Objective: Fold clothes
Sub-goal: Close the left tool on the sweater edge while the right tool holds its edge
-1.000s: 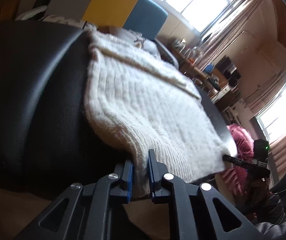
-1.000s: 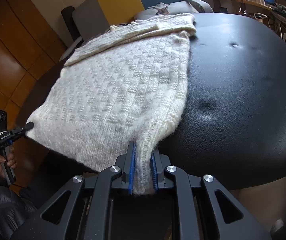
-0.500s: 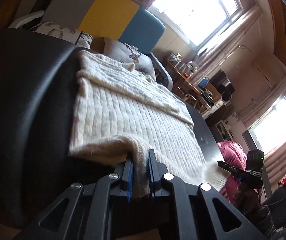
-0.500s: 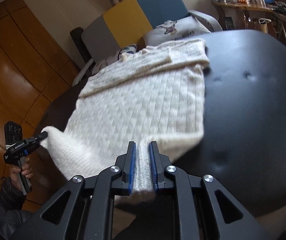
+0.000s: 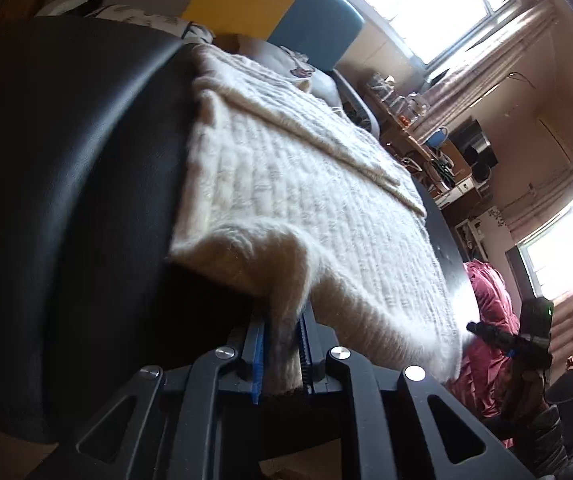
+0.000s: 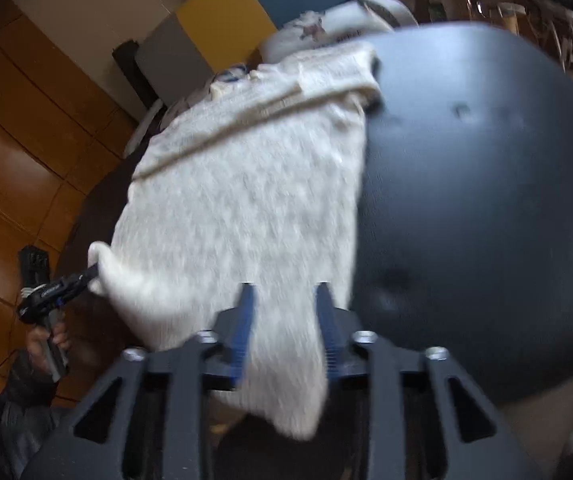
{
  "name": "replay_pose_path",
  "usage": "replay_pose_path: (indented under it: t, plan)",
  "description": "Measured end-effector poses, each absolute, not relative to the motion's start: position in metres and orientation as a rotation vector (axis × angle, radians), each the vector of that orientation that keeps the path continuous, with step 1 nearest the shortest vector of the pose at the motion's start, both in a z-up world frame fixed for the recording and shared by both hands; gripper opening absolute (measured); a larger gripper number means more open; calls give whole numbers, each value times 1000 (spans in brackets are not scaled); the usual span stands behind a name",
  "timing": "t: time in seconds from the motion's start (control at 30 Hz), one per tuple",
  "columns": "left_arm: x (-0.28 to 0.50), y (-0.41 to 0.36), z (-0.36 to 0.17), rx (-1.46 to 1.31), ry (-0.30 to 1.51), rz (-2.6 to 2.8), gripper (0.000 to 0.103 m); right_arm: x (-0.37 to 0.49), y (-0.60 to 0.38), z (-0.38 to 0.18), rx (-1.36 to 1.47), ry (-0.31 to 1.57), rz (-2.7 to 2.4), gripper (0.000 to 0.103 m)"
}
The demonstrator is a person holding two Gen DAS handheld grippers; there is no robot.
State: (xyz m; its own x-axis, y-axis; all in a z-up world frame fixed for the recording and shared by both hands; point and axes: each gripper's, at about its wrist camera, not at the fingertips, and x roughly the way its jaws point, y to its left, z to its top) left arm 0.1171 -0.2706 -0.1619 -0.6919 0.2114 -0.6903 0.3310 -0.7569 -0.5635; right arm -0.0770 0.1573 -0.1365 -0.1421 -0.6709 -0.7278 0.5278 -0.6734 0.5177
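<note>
A cream knitted sweater (image 5: 286,184) lies spread on a black padded table (image 5: 66,160). My left gripper (image 5: 280,320) is shut on the sweater's near hem corner, which folds up and over. It also shows in the right wrist view (image 6: 86,276), holding that corner. My right gripper (image 6: 284,300) has its jaws apart, with the other hem corner of the sweater (image 6: 246,200) hanging loose between them. This view is blurred. The right gripper shows in the left wrist view (image 5: 486,330) at the sweater's far hem corner.
A grey, yellow and blue sofa (image 6: 222,28) with cushions stands behind the table (image 6: 486,160). A cluttered desk (image 5: 426,132) and windows are at the back right. A red garment (image 5: 486,296) lies beyond the table edge. Wooden floor (image 6: 14,152) is at the left.
Both grippers have lifted the hem and carried it forward over the sweater. My right gripper's jaws have opened wider, and the cloth now hangs loose between them.
</note>
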Motion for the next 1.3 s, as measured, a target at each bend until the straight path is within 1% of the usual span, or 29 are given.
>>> replay_pose_path:
  t: [0.1,0.23,0.3,0.37,0.4,0.43,0.47,0.57,0.63,0.7,0.73,0.77,0.8,0.83,1.0,1.07,1.2,1.3]
  plan:
    - [117,-267,-163,1231,1061,-2595,14,-75,167,-152,1339,-248,-1865,42]
    - [118,-259,-160,1241,1011,-2597,14,-74,162,-171,1339,-271,-1797,43]
    - [120,-255,-161,1251,993,-2590,14,-73,163,-174,1312,-307,-1760,48]
    - [123,-251,-163,1263,971,-2585,14,-70,165,-176,1281,-360,-1727,66]
    - [126,-250,-164,1266,976,-2581,14,-69,165,-176,1268,-369,-1720,68]
    - [127,-248,-165,1270,986,-2576,14,-66,164,-175,1257,-359,-1719,74]
    - [129,-249,-166,1272,988,-2574,14,-64,163,-174,1244,-346,-1717,77]
    - [131,-248,-167,1279,993,-2570,14,-53,150,-167,1222,-202,-1749,79]
    - [131,-247,-167,1281,995,-2569,14,-55,149,-167,1253,-203,-1738,79]
    - [131,-246,-167,1285,1000,-2570,14,-55,148,-166,1270,-189,-1748,75]
    - [131,-246,-167,1284,1003,-2573,14,-53,148,-166,1274,-160,-1779,65]
    - [131,-246,-167,1284,1003,-2576,14,-52,148,-166,1280,-126,-1818,37]
    - [132,-246,-167,1283,1003,-2578,14,-51,149,-166,1294,-112,-1844,12]
    - [131,-245,-168,1287,1009,-2578,14,-52,151,-168,1313,-108,-1864,7]
    - [131,-242,-165,1259,969,-2607,14,-42,142,-167,1303,-97,-1873,7]
    - [133,-242,-160,1209,959,-2636,14,-41,137,-160,1274,-100,-1866,7]
    - [135,-245,-149,1134,948,-2679,12,-52,133,-142,1209,-159,-1875,7]
    - [131,-251,-133,1064,971,-2737,11,-67,133,-126,1159,-229,-1876,7]
